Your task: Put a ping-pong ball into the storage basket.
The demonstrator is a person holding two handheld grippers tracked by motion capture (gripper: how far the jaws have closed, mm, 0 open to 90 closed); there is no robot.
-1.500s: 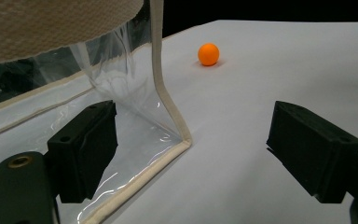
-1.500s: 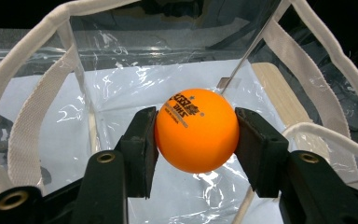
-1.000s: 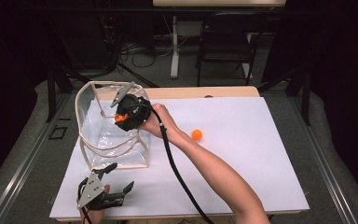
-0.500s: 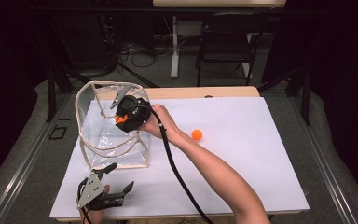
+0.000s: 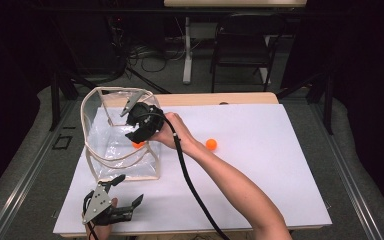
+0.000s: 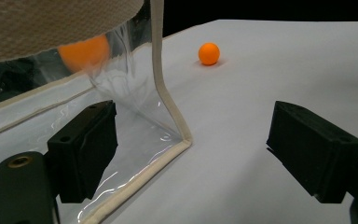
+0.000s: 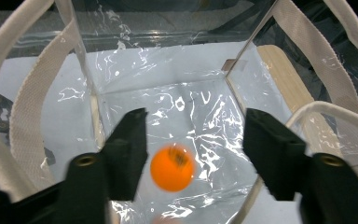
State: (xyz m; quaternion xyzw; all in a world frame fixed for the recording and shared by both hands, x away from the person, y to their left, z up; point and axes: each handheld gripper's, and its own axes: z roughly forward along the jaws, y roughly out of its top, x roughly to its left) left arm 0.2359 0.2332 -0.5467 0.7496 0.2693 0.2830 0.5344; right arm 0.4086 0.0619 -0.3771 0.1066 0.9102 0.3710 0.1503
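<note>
Hovering over the clear bag (image 5: 115,145), the right claw (image 7: 193,140) is spread wide with an orange ball (image 7: 172,167) loose inside the bag below. Left claw (image 6: 191,149) gapes empty by the bag's corner; another ball (image 5: 211,144) lies on the counter (image 5: 280,165).

A blurred orange ball (image 7: 172,168) is inside the clear, cream-trimmed bag (image 5: 99,150) standing open on the tabletop, a second orange ball (image 5: 211,144) lying nearby.

The right gripper (image 5: 139,131) is held out at the end of a stretched bare forearm, tipped downward, its jaws spread wide with nothing between them. The left gripper (image 5: 125,196) sits low near the table's near edge, jaws also parted wide, pointing forward and right.
</note>
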